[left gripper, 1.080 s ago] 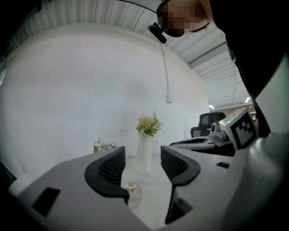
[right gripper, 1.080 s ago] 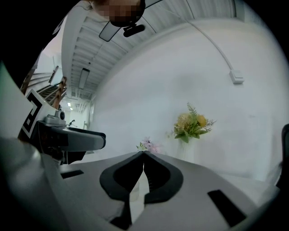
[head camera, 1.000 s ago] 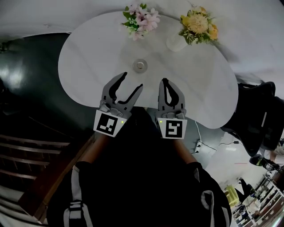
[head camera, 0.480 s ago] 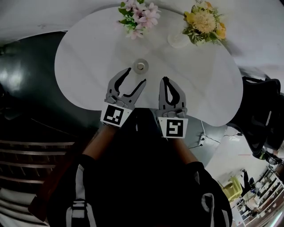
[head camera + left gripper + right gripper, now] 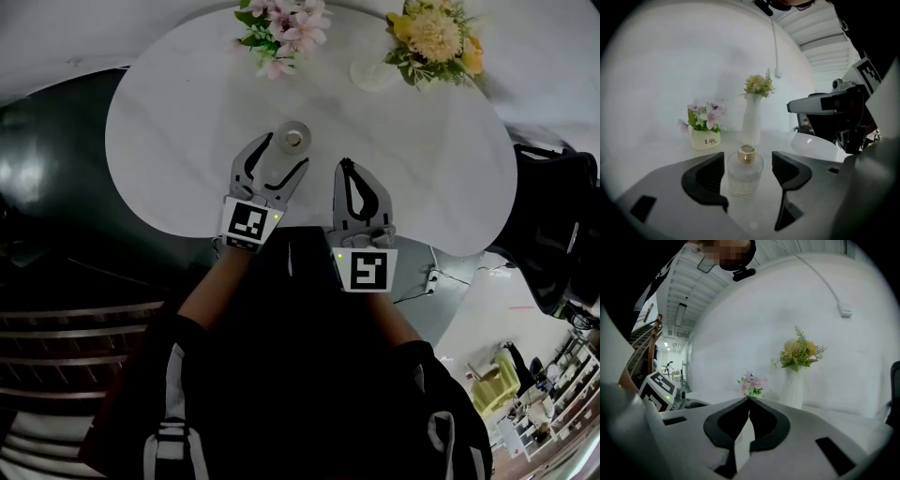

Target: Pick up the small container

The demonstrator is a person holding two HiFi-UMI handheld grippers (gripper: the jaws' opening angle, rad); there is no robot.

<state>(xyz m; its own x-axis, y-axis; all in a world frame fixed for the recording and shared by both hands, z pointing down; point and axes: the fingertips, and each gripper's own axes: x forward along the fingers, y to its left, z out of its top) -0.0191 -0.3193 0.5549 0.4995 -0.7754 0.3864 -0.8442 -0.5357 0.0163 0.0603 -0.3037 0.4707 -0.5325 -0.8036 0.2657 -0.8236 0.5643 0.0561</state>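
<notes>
Now the left gripper (image 5: 286, 152) is straddling the small container (image 5: 745, 169), jaws apart, probably lining up a grasp; the right gripper (image 5: 347, 171) is waiting alongside, jaws pressed together, empty.

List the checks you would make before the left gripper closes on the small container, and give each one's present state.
1. Left gripper jaws apart: ok.
2. Small container stands between those jaws, with a gap on each side: ok.
3. Container upright on the table, gold cap on: ok.
4. Right gripper shut, empty, off to the side: ok.
5. Vase and flower pot stand well behind the container: ok.
6. Container's surface slippery or not: cannot tell.
</notes>
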